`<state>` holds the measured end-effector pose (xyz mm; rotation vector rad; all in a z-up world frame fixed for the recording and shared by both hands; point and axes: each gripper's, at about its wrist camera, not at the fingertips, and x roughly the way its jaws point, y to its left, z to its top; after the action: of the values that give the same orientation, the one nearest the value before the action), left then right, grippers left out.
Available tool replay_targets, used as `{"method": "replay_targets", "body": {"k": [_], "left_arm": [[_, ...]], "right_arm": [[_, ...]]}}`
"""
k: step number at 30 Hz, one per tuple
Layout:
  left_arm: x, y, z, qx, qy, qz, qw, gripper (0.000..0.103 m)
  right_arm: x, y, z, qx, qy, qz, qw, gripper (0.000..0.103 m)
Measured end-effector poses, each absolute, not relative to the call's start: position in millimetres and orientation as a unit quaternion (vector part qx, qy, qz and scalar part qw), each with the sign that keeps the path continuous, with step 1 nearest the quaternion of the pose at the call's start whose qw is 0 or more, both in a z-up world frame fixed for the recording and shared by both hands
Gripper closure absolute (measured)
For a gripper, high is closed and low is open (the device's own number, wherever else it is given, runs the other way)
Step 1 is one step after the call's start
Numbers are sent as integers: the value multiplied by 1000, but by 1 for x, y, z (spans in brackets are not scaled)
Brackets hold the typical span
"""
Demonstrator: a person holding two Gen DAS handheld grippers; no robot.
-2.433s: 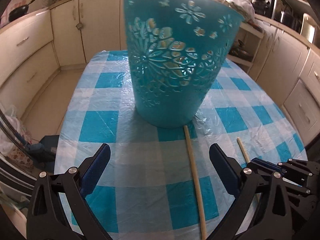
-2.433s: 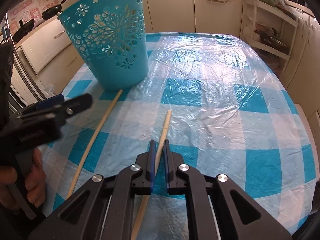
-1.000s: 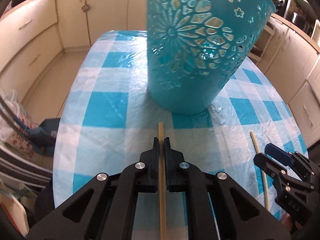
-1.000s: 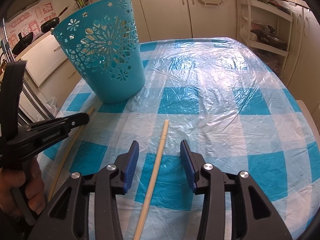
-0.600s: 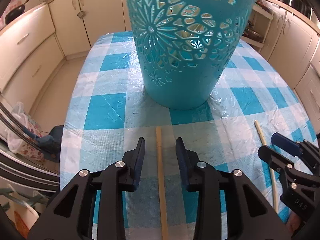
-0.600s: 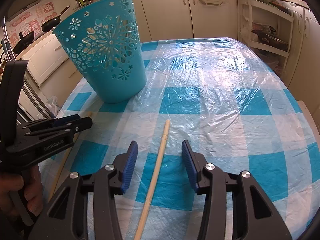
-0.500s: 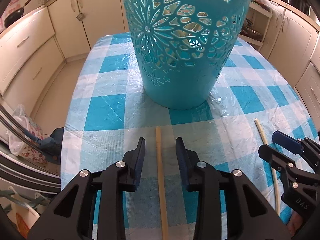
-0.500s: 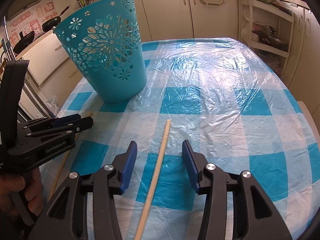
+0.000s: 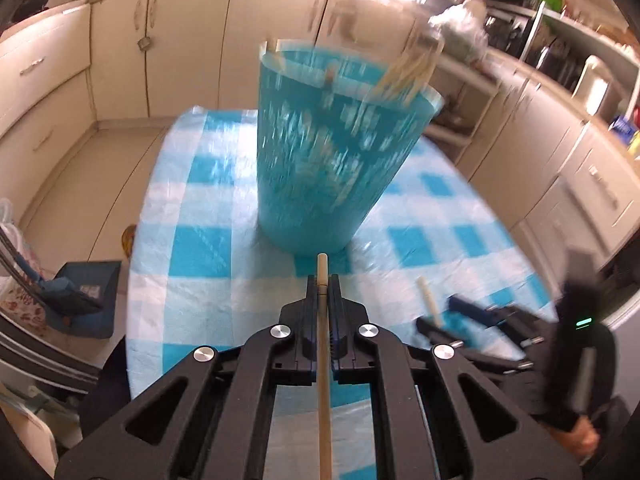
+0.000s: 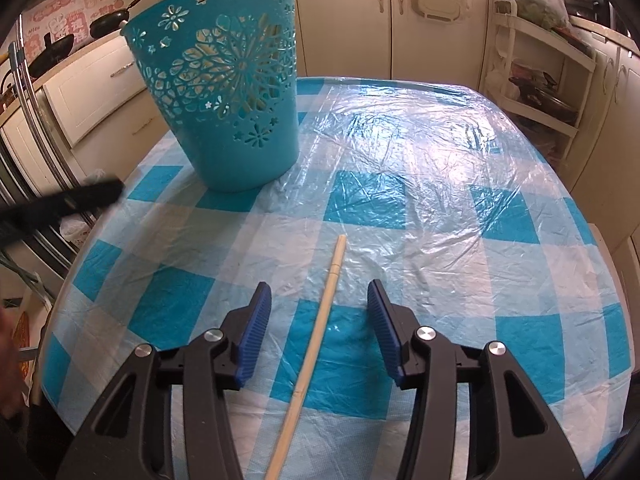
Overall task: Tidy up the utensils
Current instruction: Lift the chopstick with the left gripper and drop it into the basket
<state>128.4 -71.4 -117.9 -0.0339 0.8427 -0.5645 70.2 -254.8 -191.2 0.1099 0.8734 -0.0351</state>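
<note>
Chopstick (image 9: 322,344) pinched in my left fingers (image 9: 334,300), I am aiming high over the basket (image 9: 336,168) rim, right fingers (image 10: 258,320) gaping around another.

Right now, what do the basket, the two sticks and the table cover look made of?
Basket: moulded plastic, teal, semi-gloss; cut-out flower lattice. Stick clamped in the left tongs and stick lying between the open right tongs: likely bamboo or pale wood, matte, unpainted. Table cover: checked cloth under clear plastic film; wrinkles and glare.

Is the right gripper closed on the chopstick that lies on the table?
No, the right gripper stands open, and the chopstick lies between its pads untouched.
</note>
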Motion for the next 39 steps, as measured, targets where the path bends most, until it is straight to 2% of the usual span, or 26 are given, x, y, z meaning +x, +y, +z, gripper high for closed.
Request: {"method": "replay_targets", "body": {"k": [9,18,24,31,39], "left_arm": [[113,-55,5,-102,247,-323,908,98],[155,-76,64,-143,127,-281,940,98],[190,-94,67,-142,84,-228,959,98],[222,-108,36,-136,102,-207,963,98],[220,-121,-6,-89,120,-193,970,98]], "right_arm": [[68,-252,-191,45,423,-16,905,50],[68,-251,-192,47,423,-15,905,48],[68,-250,-191,47,423,-13,905,46],[70,-249,-191,46,424,-12,904,44],[71,-248,-191,45,425,-10,904,42]]}}
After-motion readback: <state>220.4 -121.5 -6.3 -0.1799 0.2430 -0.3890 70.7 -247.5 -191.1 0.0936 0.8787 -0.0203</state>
